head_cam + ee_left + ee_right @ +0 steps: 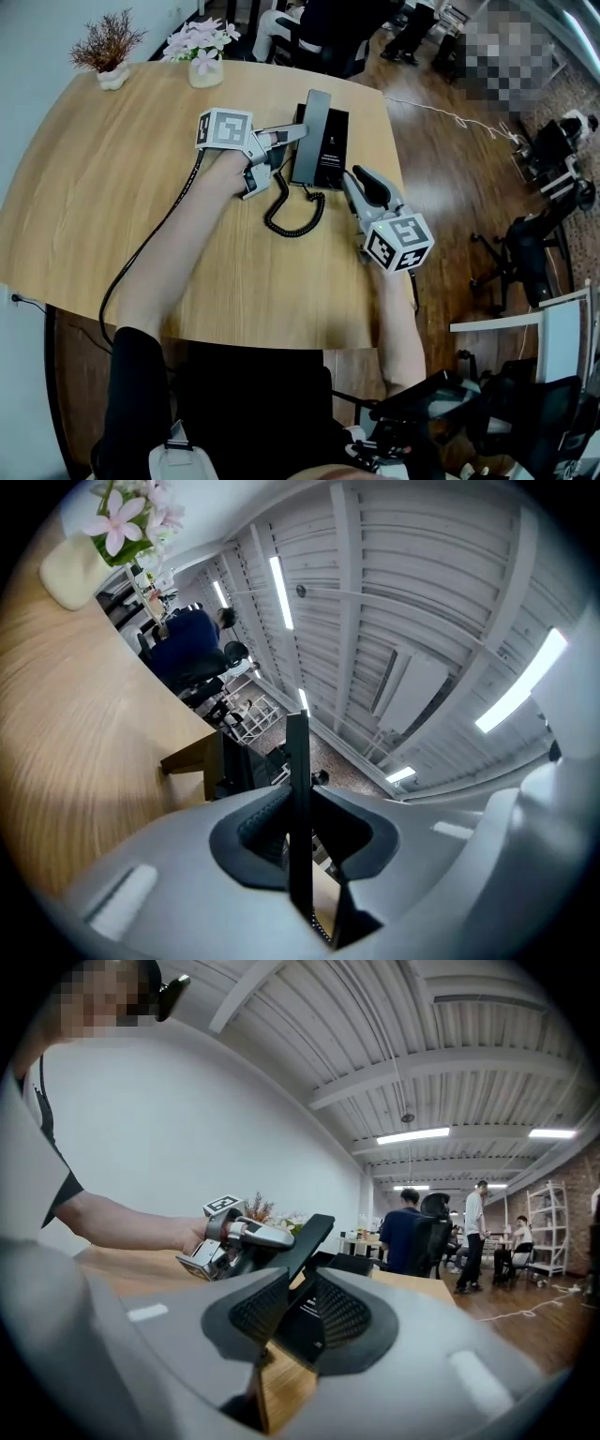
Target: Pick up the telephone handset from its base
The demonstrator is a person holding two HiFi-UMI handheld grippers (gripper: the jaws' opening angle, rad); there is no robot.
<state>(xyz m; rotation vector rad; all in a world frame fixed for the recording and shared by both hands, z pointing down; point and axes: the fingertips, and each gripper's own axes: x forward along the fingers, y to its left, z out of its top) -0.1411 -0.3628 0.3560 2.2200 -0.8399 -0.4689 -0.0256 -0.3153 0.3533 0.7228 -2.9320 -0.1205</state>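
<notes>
The dark grey telephone handset is tilted up off its black base at the far side of the round wooden table. My left gripper reaches in from the left and is shut on the handset's side. In the left gripper view the handset stands edge-on between the pads. The right gripper view shows the handset slanting up in the left gripper. My right gripper sits at the base's near right corner with jaws apart; the base shows between them, and contact is unclear.
A black coiled cord loops on the table in front of the base. A vase of pink flowers and a small dried plant stand at the far edge. Office chairs and seated people are beyond the table on the right.
</notes>
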